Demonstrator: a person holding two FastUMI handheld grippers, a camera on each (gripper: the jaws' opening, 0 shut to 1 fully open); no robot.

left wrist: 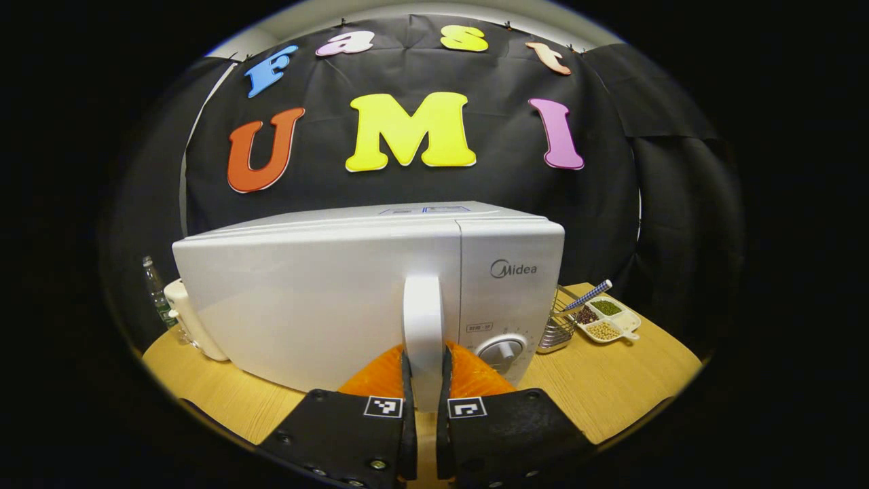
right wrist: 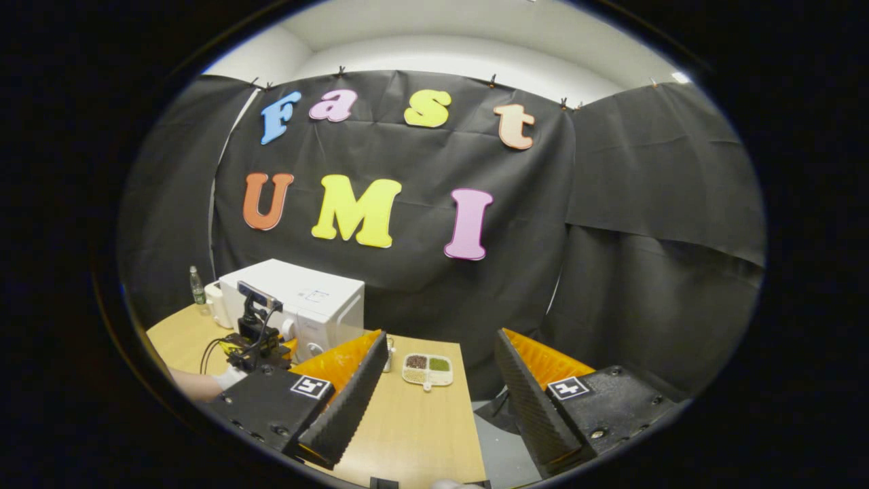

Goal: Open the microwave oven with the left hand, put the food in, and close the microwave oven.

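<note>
Left gripper view: the left gripper [left wrist: 426, 390] is pinched on the white vertical bar handle [left wrist: 422, 326] of the white box-shaped microwave oven [left wrist: 319, 299], one finger on each side of it. The door appears shut or only barely cracked; the fisheye bend makes this hard to judge. The opening step is thus at its start, and loading the food and closing the door both remain.

To the right of the oven on the round light-wood table [left wrist: 604, 387] stand a wire basket [left wrist: 558, 326] and, just beside it, a white divided dish of beans and grains [left wrist: 607, 319] with a patterned stick [left wrist: 589, 295] resting above it. A clear plastic bottle [left wrist: 155, 288] and a white appliance [left wrist: 193, 322] stand at the oven's left, near the door's swing path, and may limit how far it opens.

Right gripper view: the right gripper [right wrist: 434, 387] hangs spread wide and empty, well apart from the oven, over the table edge. The food to be loaded cannot be identified with confidence; the divided dish is the likeliest candidate.
</note>
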